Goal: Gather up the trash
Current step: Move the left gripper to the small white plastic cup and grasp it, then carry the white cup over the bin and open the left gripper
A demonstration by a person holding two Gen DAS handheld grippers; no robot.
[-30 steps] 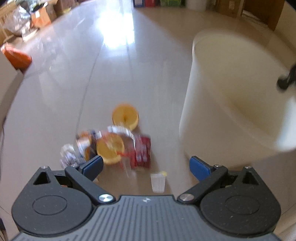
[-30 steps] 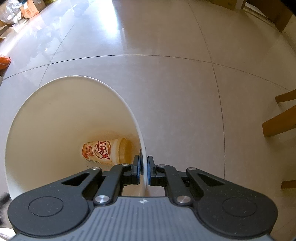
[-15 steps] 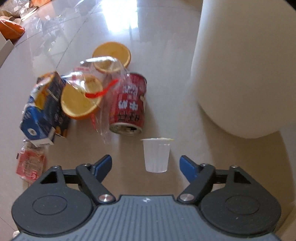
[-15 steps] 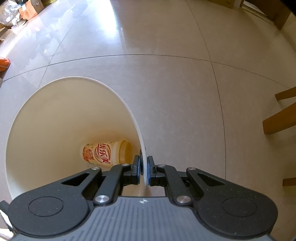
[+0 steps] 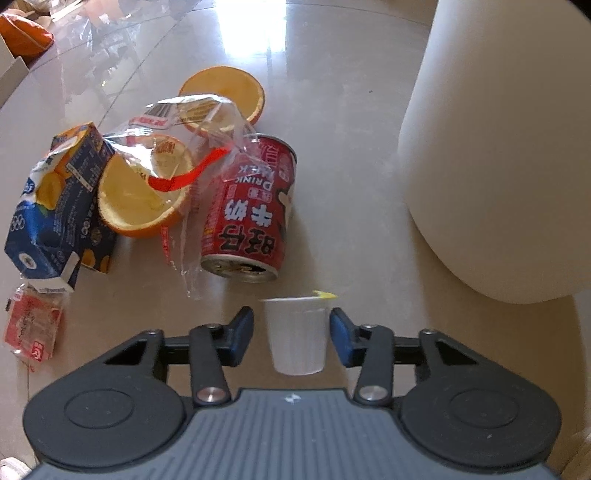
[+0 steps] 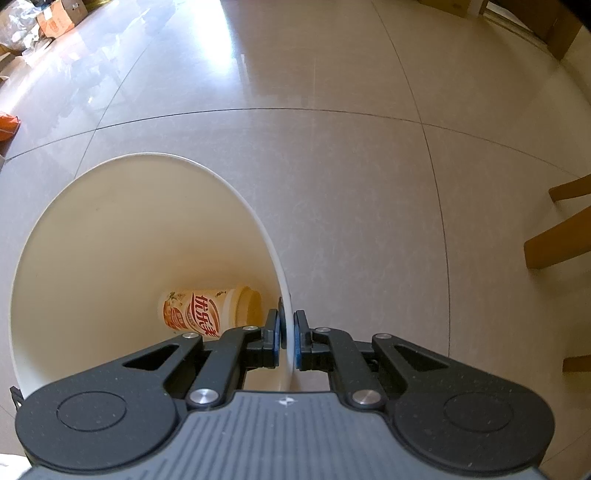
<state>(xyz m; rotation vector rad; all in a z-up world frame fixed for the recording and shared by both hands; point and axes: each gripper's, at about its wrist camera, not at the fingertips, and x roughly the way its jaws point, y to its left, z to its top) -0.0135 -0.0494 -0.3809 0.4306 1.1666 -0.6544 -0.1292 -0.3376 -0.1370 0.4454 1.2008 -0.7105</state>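
A small translucent white cup (image 5: 295, 343) stands upright on the tiled floor, between the blue pads of my open left gripper (image 5: 291, 332); a thin gap shows on its left side. Just beyond lie a red drink can (image 5: 251, 210) on its side, two orange halves (image 5: 144, 199) (image 5: 225, 88), a clear plastic bag (image 5: 199, 118), a blue juice carton (image 5: 55, 199) and a small red wrapper (image 5: 31, 325). The white bin (image 5: 509, 147) stands to the right. My right gripper (image 6: 287, 339) is shut on the bin's rim (image 6: 147, 158). A milk-tea cup (image 6: 207, 314) lies inside.
Wooden chair legs (image 6: 557, 243) stand at the right of the right wrist view. Cardboard boxes (image 6: 59, 14) and an orange object (image 5: 22, 35) sit far off at the left. Glossy floor tiles stretch beyond the bin.
My left gripper came down and forward from a higher view of the trash pile, and its fingers narrowed around the small cup. The right gripper kept its hold on the bin.
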